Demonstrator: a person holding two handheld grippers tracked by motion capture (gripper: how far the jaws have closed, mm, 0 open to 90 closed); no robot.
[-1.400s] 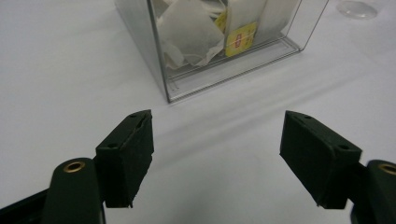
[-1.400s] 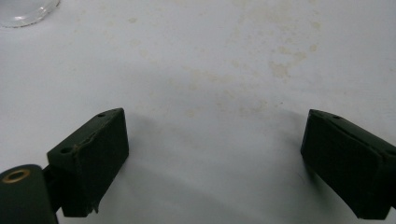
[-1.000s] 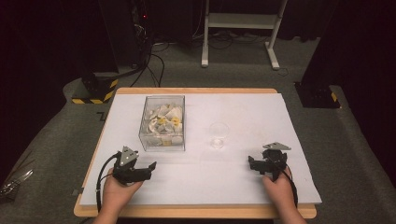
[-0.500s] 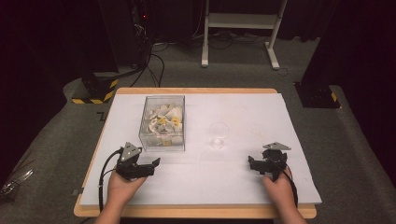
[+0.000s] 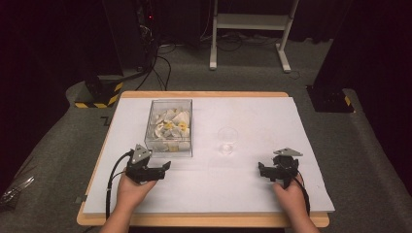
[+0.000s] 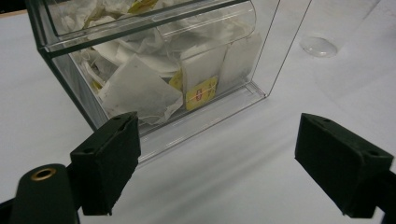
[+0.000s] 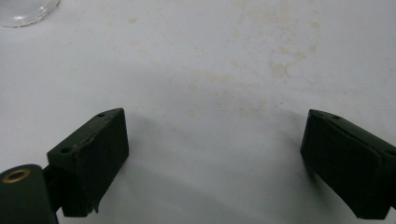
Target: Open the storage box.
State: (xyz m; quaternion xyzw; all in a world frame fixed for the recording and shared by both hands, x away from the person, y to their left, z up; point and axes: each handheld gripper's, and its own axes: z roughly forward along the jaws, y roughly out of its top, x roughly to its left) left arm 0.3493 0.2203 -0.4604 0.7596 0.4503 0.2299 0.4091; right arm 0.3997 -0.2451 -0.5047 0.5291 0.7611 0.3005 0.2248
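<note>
High view: left gripper point(image 5: 163, 168) jaws apart near box point(image 5: 169, 145) front edge; right gripper point(image 5: 263, 171) apart, bare sheet around.

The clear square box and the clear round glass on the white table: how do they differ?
The clear square box is full of white tea bags, some with yellow tags; the clear round glass looks empty. The box has flat walls and corners; the glass is round and smaller. The box sits ahead of the left gripper, the glass nearer the right gripper. Both are transparent and stand upright.
</note>
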